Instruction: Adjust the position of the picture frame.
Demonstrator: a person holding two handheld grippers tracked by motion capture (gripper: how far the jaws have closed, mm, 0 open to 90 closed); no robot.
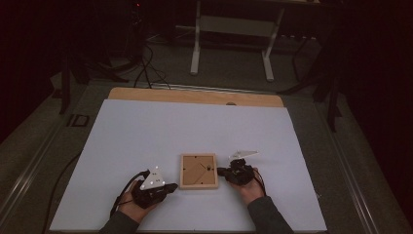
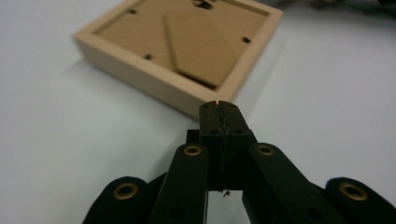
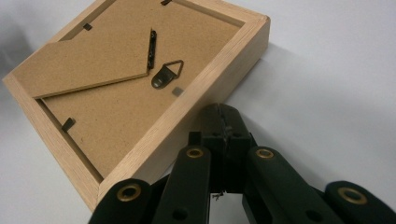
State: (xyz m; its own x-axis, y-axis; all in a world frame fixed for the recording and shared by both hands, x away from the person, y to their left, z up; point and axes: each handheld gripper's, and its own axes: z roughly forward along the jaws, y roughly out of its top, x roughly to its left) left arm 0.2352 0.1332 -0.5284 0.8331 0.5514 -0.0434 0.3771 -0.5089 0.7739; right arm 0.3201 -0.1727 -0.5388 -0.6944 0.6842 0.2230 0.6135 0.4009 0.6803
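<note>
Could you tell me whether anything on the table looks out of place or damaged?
Nothing stands out. The wooden picture frame lies face down and flat on the white sheet, its backing, stand flap and hanger looking intact, between the shut left gripper and right gripper.

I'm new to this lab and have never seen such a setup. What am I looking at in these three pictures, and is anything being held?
A person sits at a table covered by a white sheet and holds a black two-jaw hand tool in each hand. The high view looks down from above; the other two pictures come from cameras riding on each tool. Between them lies a square light-wood picture frame, back side up, with a metal hanger. The left gripper and the right gripper are both shut with nothing between their jaws, tips right by the frame's edges. Nothing is held.
</note>
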